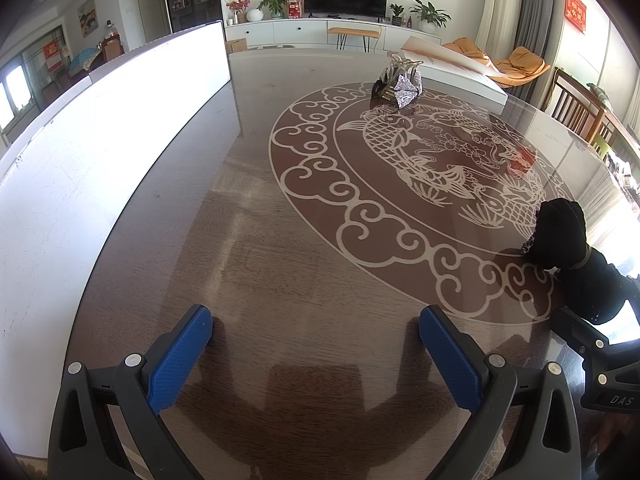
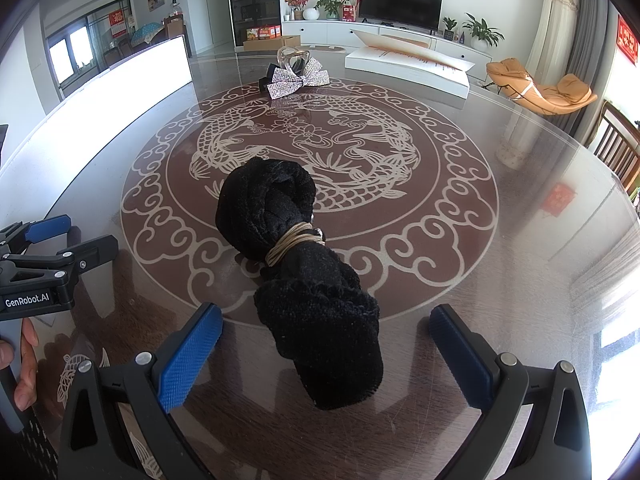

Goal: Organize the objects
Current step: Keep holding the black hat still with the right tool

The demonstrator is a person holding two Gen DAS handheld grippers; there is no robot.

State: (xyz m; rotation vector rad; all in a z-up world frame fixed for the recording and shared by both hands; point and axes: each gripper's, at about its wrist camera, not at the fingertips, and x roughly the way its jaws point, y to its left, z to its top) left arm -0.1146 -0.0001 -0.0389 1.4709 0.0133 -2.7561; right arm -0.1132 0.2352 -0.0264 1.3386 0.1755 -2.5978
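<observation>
Black fuzzy bundle (image 2: 308,276), bound at its waist w/ a tan cord (image 2: 294,242), lying on the glass-topped table (image 2: 500,280) over the near edge of the round fish-and-cloud pattern (image 2: 308,148). Near end of bundle sitting inside the gap of the right gripper (image 2: 326,338), roughly centred btwn the two blue pads, closer to neither by much; no pad touching it. Right gripper spread wide, gripping nothing. Far end of bundle reaching out past the fingertips toward table centre, knotted lump tilted a bit left.

Left gripper (image 1: 316,340) also spread wide, empty, only bare wood-grain tabletop btwn its pads. Same bundle (image 1: 560,232) seen from left wrist view far off to the right, well apart from the left fingers, beside the right gripper's black frame.

From right wrist view, left gripper (image 2: 72,236) at left edge, side-on, w/ a hand (image 2: 24,364) on its handle.

Far side of table: sparkly silver bow (image 2: 298,78) w/ a clear glass piece (image 2: 294,56) just behind it, both well apart from the bundle. White flat box (image 2: 404,70) further right at back. Long white panel (image 1: 100,128) along the table's left edge.
</observation>
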